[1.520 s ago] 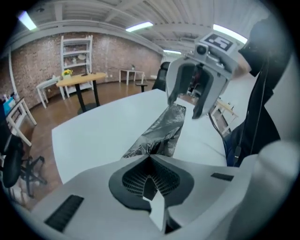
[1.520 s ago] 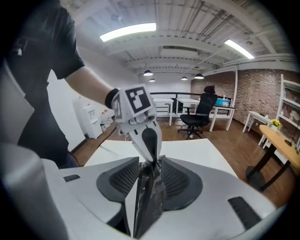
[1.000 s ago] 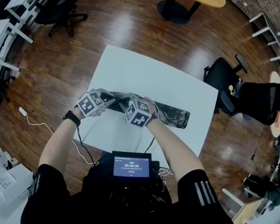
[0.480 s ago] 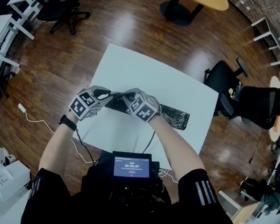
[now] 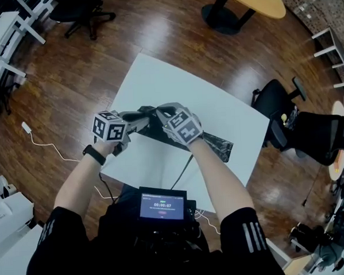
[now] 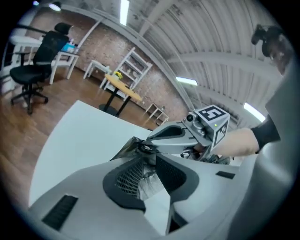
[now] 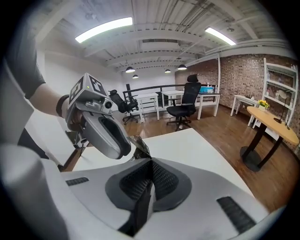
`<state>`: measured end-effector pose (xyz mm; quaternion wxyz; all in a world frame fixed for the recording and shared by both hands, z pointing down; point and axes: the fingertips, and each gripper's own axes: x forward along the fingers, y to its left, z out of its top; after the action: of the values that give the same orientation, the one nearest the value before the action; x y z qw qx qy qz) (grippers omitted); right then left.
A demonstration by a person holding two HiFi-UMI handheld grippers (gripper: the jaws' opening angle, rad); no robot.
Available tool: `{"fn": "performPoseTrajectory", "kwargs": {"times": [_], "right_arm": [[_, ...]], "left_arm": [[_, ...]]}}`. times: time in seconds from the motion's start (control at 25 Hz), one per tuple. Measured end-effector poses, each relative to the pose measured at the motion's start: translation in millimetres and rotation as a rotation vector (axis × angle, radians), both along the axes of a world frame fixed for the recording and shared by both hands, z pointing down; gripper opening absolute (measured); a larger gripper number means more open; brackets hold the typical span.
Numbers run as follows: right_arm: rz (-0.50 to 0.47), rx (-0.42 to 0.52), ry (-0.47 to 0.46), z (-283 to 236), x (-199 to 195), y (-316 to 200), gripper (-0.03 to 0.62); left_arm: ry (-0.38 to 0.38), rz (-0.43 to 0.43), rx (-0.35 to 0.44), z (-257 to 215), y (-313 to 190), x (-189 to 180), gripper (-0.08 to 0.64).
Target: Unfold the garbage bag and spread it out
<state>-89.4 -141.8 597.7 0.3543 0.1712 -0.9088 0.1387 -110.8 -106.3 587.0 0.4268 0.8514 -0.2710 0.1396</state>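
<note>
The garbage bag [image 5: 213, 142] lies on the white worktop [image 5: 157, 77] as a folded black strip. It runs from the middle of the surface toward the right edge. I have both grippers over the left end of the strip, with their tips close together at the same spot. On the right gripper [image 7: 150, 161] the jaws are fully closed. A thin layer of bag film is pinched between the pads, and a crumpled fold of film sticks out just beyond the tips. On the left gripper [image 6: 146, 159] the jaws stand partly apart in a narrow V. Crinkled bag film sits in the gap, but the pads do not clamp it. In the left gripper view, the tip of the right gripper sits directly in front of the left jaws, on the same bunched fold. In the head view, the film is gathered up at the gripper tips, while the rest of the strip rests flat on the worktop. A black office chair [image 5: 277, 108] stands on the wooden floor [image 5: 71, 70] near the right-hand edge of the worktop.
</note>
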Motion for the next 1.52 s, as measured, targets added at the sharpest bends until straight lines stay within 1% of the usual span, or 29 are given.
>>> {"fn": "performPoseTrajectory", "kwargs": {"times": [0.12, 0.28, 0.36, 0.44, 0.52, 0.68, 0.92, 1.2, 1.4, 1.52], "right_arm": [[0.009, 0.007, 0.001, 7.3, 4.8, -8.2, 0.006], [-0.005, 0.008, 0.003, 8.4, 3.1, -10.7, 0.006], [-0.005, 0.006, 0.009, 9.6, 3.8, -10.8, 0.006], [-0.011, 0.0, 0.003, 9.8, 2.9, -10.5, 0.006], [-0.017, -0.005, 0.001, 11.0, 2.8, -11.2, 0.006], [0.009, -0.025, -0.007, 13.6, 6.8, -19.3, 0.006], [0.067, -0.054, -0.012, 20.3, 15.0, -41.0, 0.006], [0.037, -0.034, 0.054, 35.4, 15.7, -67.4, 0.006], [0.023, -0.026, 0.117, 47.5, 21.0, -89.7, 0.006], [-0.007, -0.025, 0.142, 54.7, 17.3, -98.7, 0.007]], "left_arm": [[0.07, -0.051, -0.042, 0.0, -8.9, 13.5, 0.089], [0.16, -0.116, -0.089, 0.1, -19.4, 21.4, 0.091], [0.184, -0.142, -0.1, 0.6, -23.8, 21.6, 0.089], [0.173, -0.154, -0.101, 4.5, -26.1, 20.0, 0.084], [0.155, -0.165, -0.102, 9.7, -27.6, 17.1, 0.003], [0.122, -0.181, -0.107, 20.4, -29.1, 9.8, 0.003], [0.109, -0.2, -0.118, 30.4, -31.3, -1.6, 0.002], [0.097, -0.21, -0.131, 42.9, -31.6, -8.0, 0.002], [0.048, -0.234, -0.161, 65.5, -29.7, -15.7, 0.002], [0.022, -0.263, -0.181, 78.0, -31.0, -25.0, 0.001]]}}
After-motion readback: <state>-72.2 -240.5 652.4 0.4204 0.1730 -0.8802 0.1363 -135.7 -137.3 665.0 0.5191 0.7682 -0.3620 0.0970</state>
